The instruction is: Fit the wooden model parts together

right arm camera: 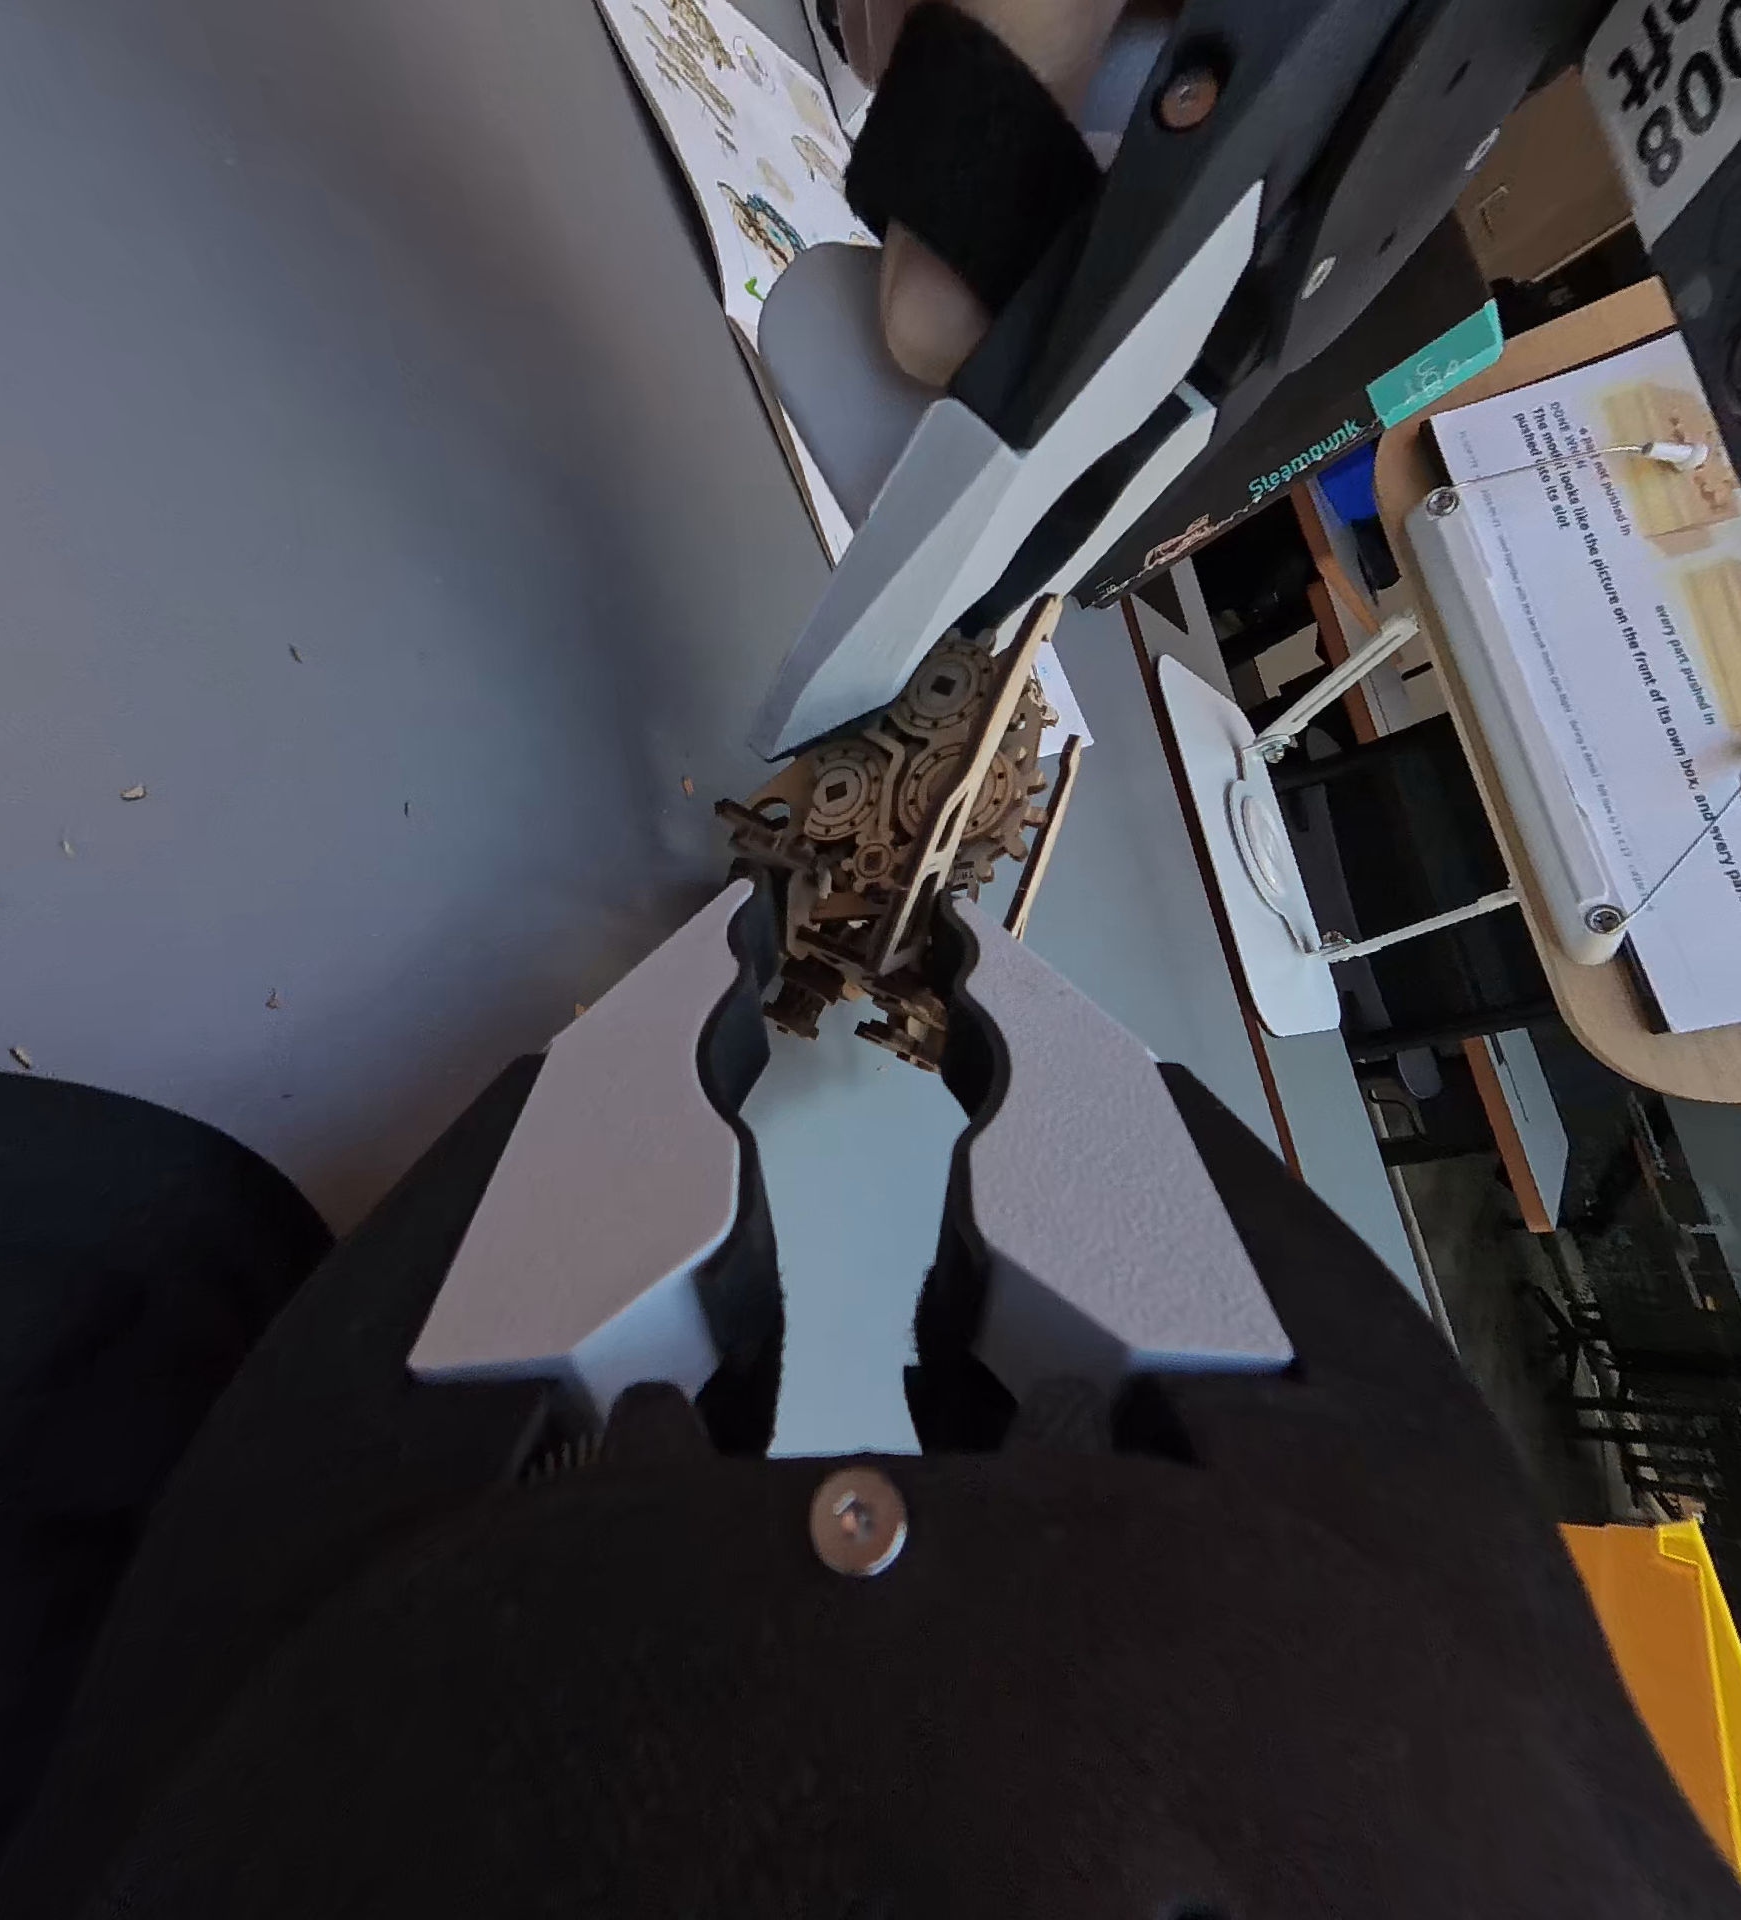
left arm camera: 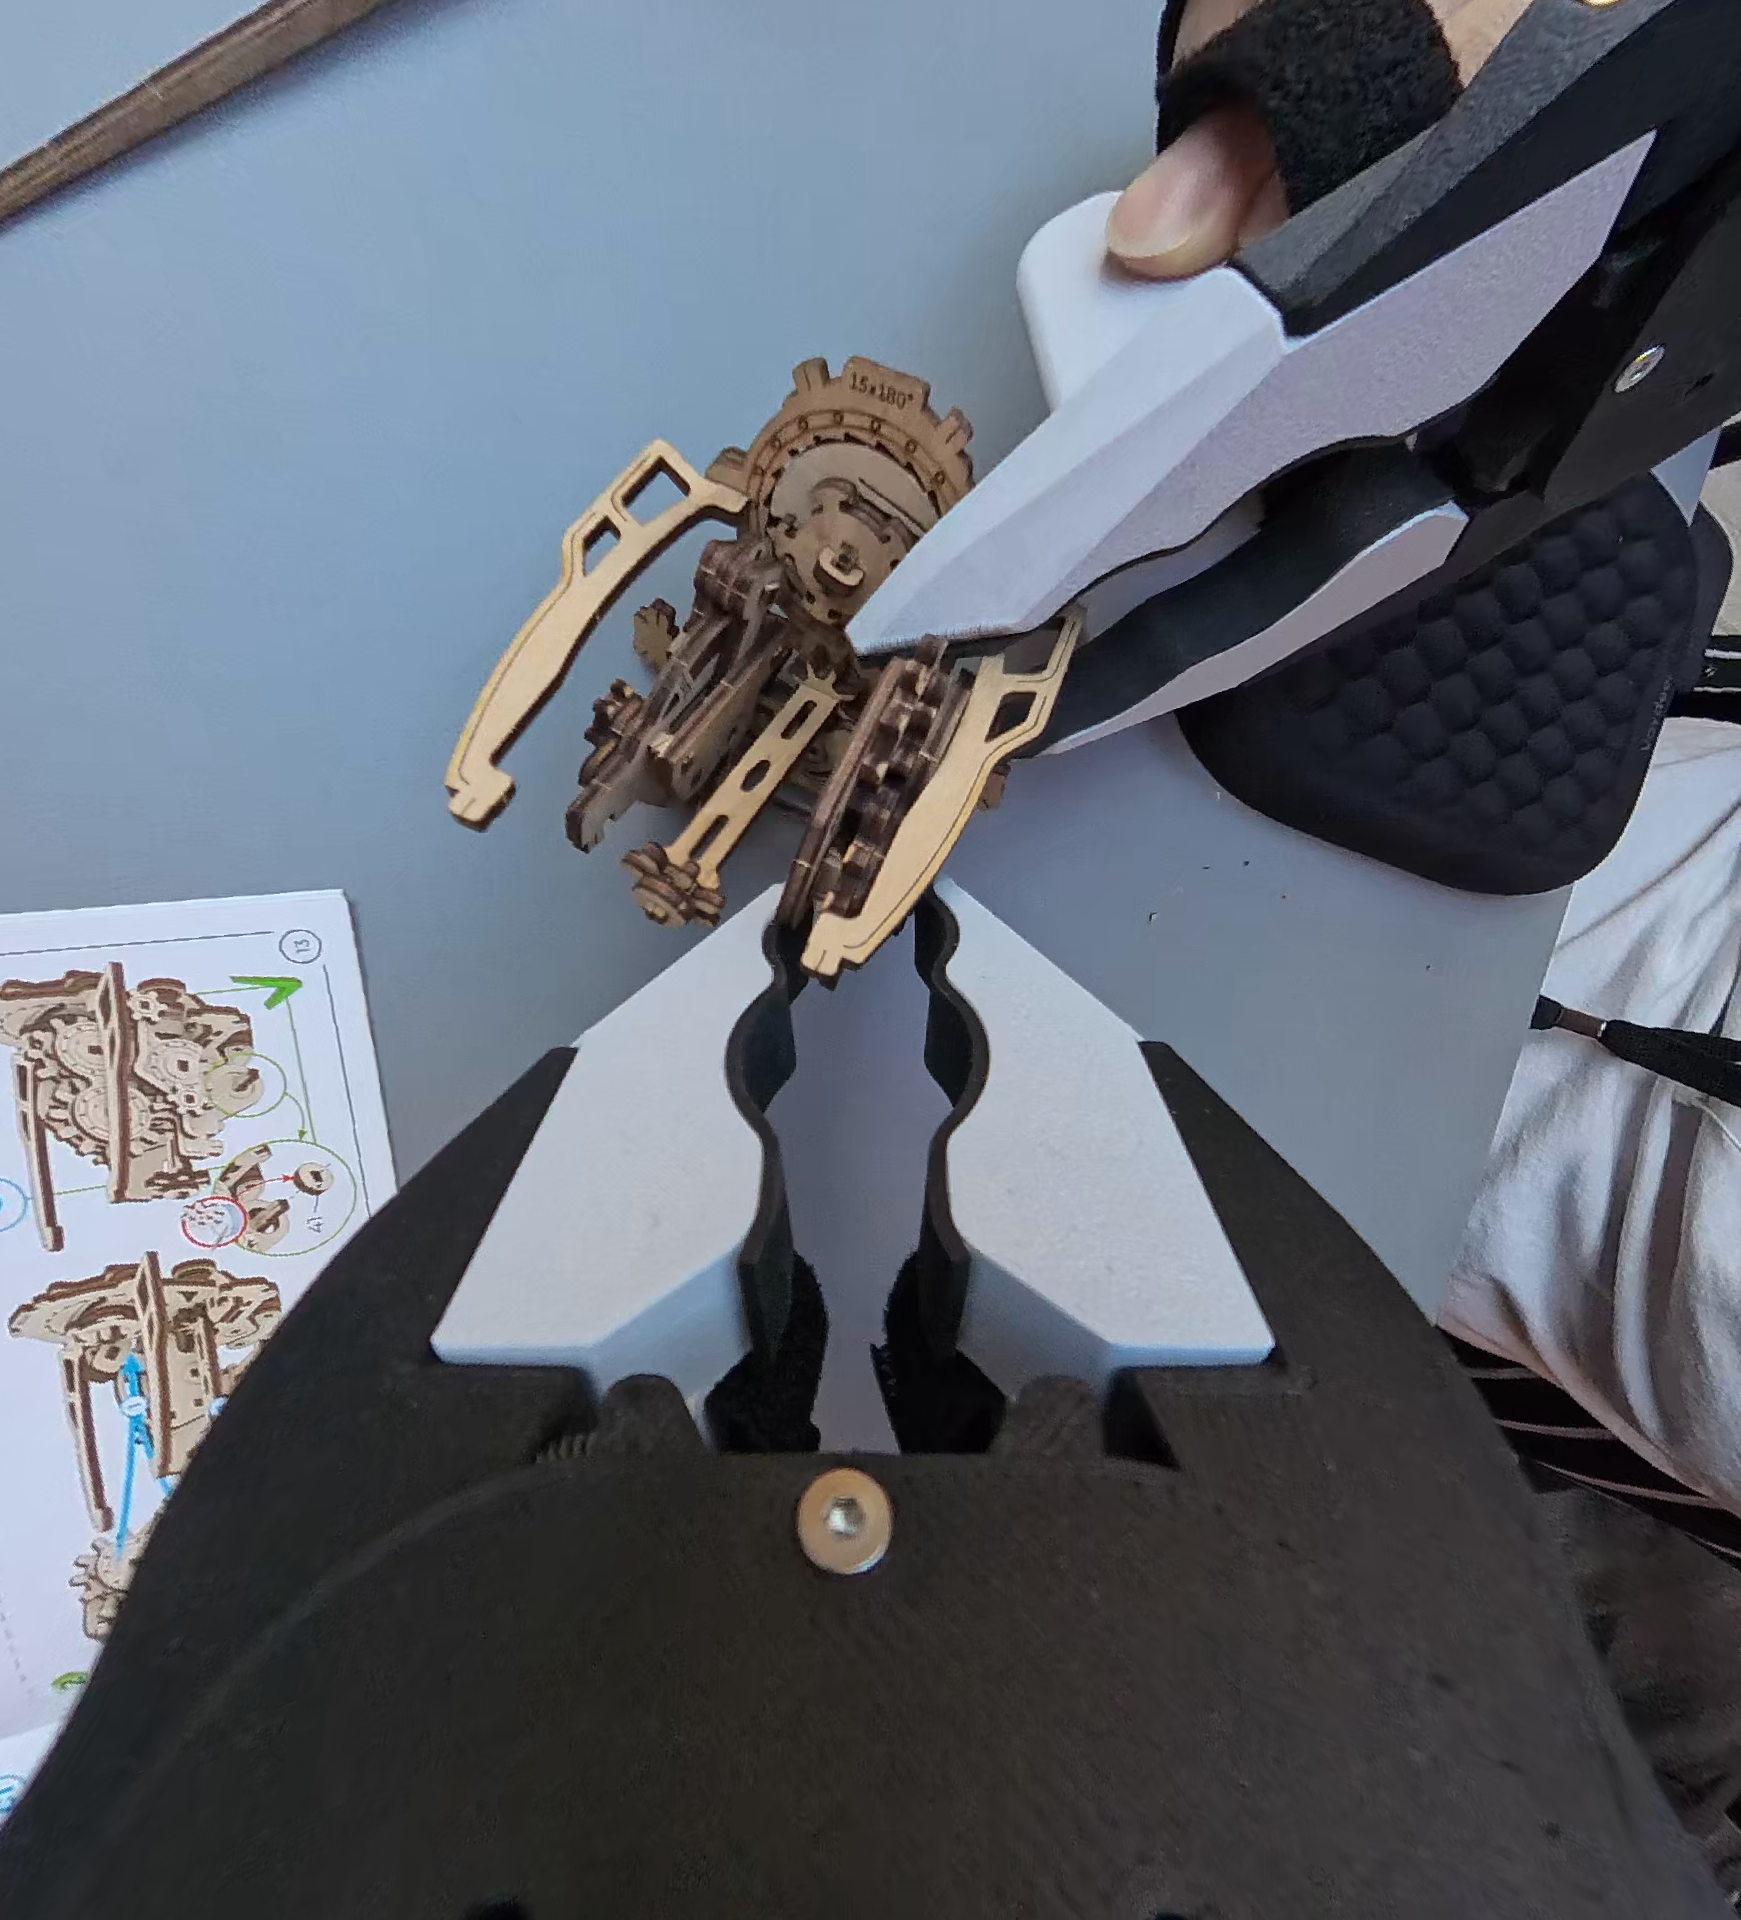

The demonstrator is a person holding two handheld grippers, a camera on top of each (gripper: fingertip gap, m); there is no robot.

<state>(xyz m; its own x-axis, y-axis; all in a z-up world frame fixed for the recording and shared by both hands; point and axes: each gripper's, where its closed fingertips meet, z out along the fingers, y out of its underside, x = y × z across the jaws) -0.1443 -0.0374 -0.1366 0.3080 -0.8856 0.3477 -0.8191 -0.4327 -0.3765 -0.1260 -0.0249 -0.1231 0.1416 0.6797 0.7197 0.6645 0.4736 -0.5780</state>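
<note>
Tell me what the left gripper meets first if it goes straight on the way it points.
The wooden model: its pale side frame already sits between the left gripper fingertips. Beyond it, probably the right gripper.

Grey-blue table [left arm camera: 326,416], matte top. Printed instruction sheet [left arm camera: 139,1195] lies flat at the near left edge of the left wrist view. Dark wooden stick [left arm camera: 170,109] lies at the far left, set diagonally, well apart from the sheet. Right wrist view: small wood chips [right arm camera: 133,793] scattered over the left part of the tabletop.
</note>
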